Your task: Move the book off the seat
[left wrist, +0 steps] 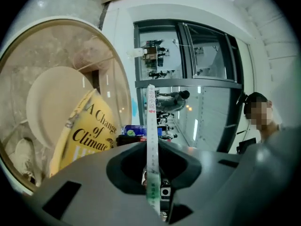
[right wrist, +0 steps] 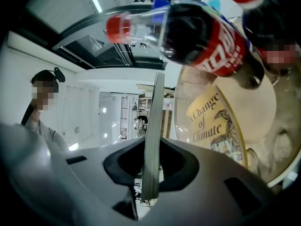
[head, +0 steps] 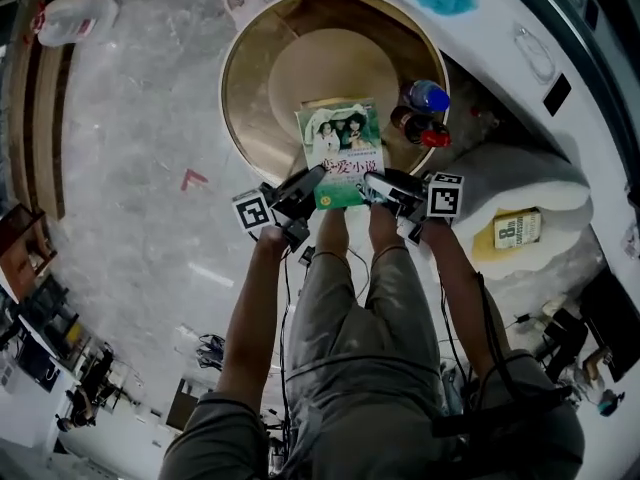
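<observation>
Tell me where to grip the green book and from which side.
Pinch the green book by its near edge, from the person's side: it is thin and held flat; the left gripper and right gripper clamp its near corners edge-on.

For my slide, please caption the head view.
The left gripper and right gripper hold a green book over the round seat.

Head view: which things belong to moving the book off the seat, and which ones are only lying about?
Job: green book, gripped by left tongs and right tongs; round seat.
Lying about: cola bottles beside the seat; yellow book on the white cushion.
</observation>
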`<state>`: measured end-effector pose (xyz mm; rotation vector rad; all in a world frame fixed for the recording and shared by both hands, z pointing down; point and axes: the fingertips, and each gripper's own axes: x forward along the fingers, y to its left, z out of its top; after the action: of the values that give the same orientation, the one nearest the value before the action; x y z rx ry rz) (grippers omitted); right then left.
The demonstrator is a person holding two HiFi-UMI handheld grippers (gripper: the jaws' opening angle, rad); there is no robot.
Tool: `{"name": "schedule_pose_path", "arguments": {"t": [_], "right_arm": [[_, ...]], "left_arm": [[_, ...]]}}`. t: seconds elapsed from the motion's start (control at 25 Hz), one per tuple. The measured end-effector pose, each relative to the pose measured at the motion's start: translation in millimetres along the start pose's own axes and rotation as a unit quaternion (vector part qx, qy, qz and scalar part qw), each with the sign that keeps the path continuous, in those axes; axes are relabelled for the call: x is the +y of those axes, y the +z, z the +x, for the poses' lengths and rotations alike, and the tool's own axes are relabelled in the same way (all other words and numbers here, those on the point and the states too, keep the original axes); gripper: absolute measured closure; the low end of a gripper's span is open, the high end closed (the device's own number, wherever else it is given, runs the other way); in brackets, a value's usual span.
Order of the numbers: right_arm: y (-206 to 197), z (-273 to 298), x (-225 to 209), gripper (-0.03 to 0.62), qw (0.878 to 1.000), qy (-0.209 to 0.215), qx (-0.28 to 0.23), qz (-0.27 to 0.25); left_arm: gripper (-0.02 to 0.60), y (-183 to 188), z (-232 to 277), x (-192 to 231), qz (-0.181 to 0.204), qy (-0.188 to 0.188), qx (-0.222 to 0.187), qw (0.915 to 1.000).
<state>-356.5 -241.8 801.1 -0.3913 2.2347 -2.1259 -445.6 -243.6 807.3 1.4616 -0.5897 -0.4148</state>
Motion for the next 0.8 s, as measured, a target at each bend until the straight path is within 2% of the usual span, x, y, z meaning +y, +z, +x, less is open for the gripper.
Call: {"name": "schedule_pose_path", "arguments": {"t": [0.24,0.48,0.64,0.8], "right_arm": [[-9.5,18.4,-59.6,0.520,0.999,-0.015,0.011,0.040],[-14.7,24.4,-90.3,0.520,0.997,-0.017,0.009,0.073],[-14.7,28.3,-115.1,0.517,0.992,-0.069,0.029,0.105],[-5.8,38.0,-106.5,0.516,0.992,-0.035,0.023,0.120]], "left_arm": [[0.508,-4.4,-2.6,68.5,-0.063,0.037,-0.013,0.9973],[0.508,-6.0,7.6,101.0,-0.080,0.056,-0.009,0.9952],[0.508,-1.6,12.9,112.7,-0.102,0.068,-0.009,0.9925],[0.505,5.5,15.6,109.0,-0.119,0.054,-0.033,0.9909]]}}
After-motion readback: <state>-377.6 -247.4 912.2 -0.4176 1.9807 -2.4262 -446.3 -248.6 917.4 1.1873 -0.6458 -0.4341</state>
